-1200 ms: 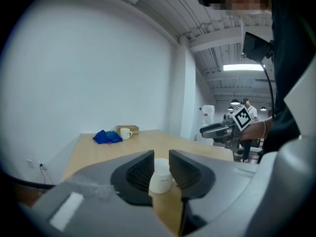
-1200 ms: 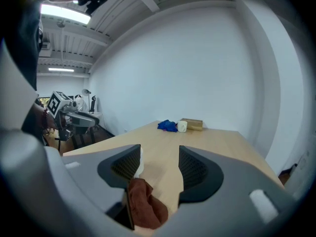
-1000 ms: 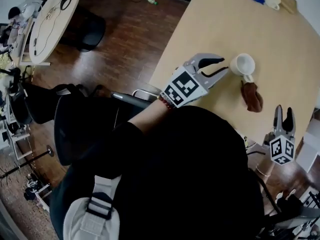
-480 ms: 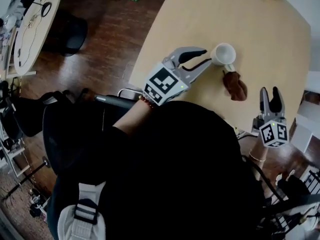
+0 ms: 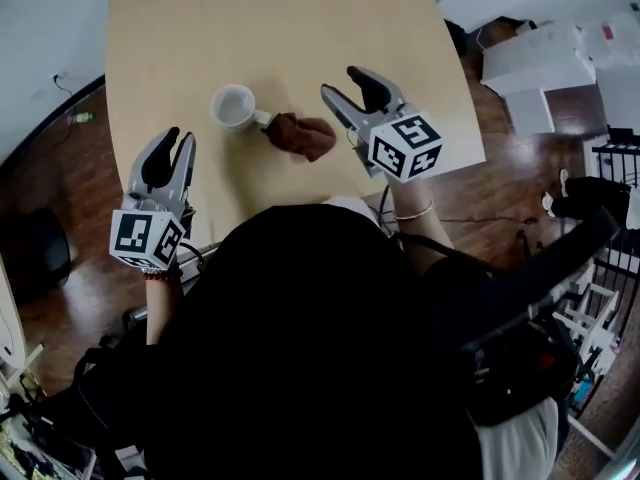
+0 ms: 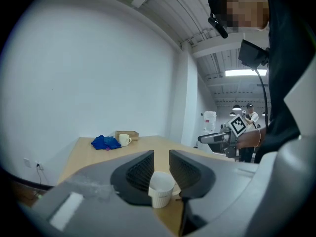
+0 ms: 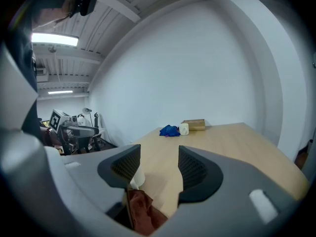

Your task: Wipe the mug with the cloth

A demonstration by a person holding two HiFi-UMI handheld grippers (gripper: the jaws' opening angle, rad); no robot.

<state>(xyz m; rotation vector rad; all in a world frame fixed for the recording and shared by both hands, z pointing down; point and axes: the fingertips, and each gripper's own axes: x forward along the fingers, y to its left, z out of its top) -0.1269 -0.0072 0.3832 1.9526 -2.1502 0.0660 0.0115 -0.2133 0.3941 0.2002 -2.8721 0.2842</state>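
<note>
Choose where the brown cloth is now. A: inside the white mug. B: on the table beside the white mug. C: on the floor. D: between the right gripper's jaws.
B: the head view shows the brown cloth lying on the table next to the white mug.

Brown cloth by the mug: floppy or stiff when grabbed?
The crumpled brown fabric cloth lies in soft folds, so it is probably floppy and should sag from a pinch. It sits against the handle of the white ceramic mug, so dragging it might nudge that mug.
</note>
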